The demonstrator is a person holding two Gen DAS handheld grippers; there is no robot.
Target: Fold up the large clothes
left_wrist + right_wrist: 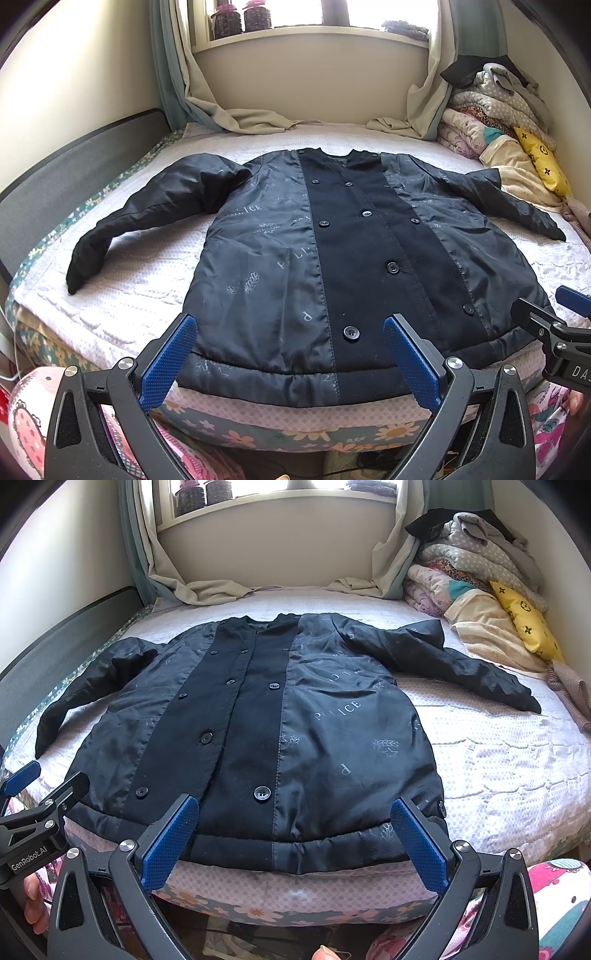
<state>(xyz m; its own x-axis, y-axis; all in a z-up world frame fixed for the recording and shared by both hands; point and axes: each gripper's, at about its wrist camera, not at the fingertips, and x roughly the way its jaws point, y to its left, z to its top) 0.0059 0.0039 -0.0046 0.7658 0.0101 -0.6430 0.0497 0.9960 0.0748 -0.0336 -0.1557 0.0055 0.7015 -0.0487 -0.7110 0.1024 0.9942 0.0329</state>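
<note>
A shiny black buttoned jacket [332, 251] lies flat, sleeves out, on the white quilted bed [140, 273], hem nearest both grippers. The left gripper [290, 354] and right gripper [295, 836] hover at that hem, jaws apart, empty. The slick lining could slide from a shallow pinch.

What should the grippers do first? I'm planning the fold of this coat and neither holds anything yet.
Probably bring the left gripper out to the left sleeve to fold it in: the coat lies flat and buttoned on the bed, sleeves spread, and both it and the right gripper hover open at the hem.
</note>
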